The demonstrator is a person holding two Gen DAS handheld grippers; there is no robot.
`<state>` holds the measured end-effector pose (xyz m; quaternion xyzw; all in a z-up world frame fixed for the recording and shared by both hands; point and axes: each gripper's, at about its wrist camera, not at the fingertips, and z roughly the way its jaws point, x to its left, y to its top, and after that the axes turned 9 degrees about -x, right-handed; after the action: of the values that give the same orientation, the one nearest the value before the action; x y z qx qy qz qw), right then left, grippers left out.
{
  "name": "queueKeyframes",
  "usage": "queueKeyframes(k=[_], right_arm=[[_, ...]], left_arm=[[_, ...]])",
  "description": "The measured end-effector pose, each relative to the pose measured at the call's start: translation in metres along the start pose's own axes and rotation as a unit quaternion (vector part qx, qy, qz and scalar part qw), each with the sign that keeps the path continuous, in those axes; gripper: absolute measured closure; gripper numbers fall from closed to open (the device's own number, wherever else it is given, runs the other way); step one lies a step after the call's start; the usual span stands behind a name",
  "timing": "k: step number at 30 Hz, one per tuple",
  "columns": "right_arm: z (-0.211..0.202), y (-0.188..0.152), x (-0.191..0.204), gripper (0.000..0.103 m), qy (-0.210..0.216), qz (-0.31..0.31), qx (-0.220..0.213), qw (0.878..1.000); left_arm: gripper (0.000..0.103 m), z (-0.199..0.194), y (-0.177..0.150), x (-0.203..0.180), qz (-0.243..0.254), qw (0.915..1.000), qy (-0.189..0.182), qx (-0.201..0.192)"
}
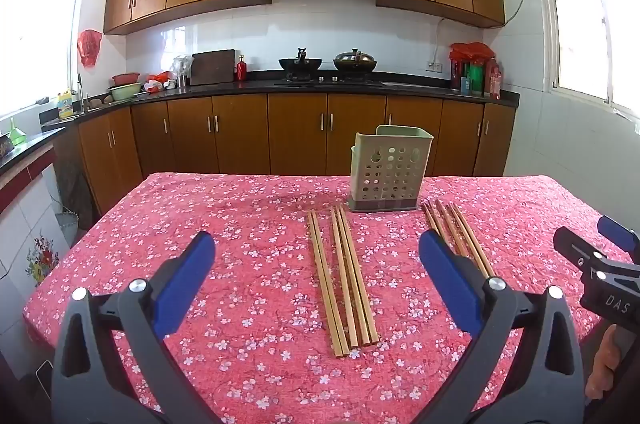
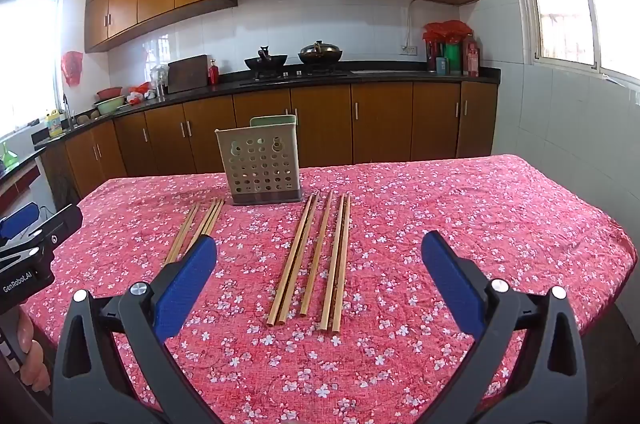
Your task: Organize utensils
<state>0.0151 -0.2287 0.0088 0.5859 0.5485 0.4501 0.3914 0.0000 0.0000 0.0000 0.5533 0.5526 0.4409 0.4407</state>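
Chopsticks (image 2: 310,260) lie lengthwise, pointing toward the holder (image 2: 262,164).

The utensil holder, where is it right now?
The utensil holder stands upright at the table's far edge, between the two chopstick groups.

The tablecloth (image 2: 460,224) was pink-red with small white blossoms. The chopsticks (image 2: 316,260) were pale golden wood. The utensil holder (image 2: 262,164) was beige, dotted with round holes, on a grey base. Both grippers' pads (image 1: 448,280) were blue on black frames.
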Motion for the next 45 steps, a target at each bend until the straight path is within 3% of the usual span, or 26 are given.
queueKeyframes(k=[45], right_arm=[[0.0004,-0.0006,-0.0040,0.002,0.001,0.008,0.005,1.000]], left_arm=[[0.004,-0.0001,0.0000,0.0000,0.000,1.0000,0.000,0.001]])
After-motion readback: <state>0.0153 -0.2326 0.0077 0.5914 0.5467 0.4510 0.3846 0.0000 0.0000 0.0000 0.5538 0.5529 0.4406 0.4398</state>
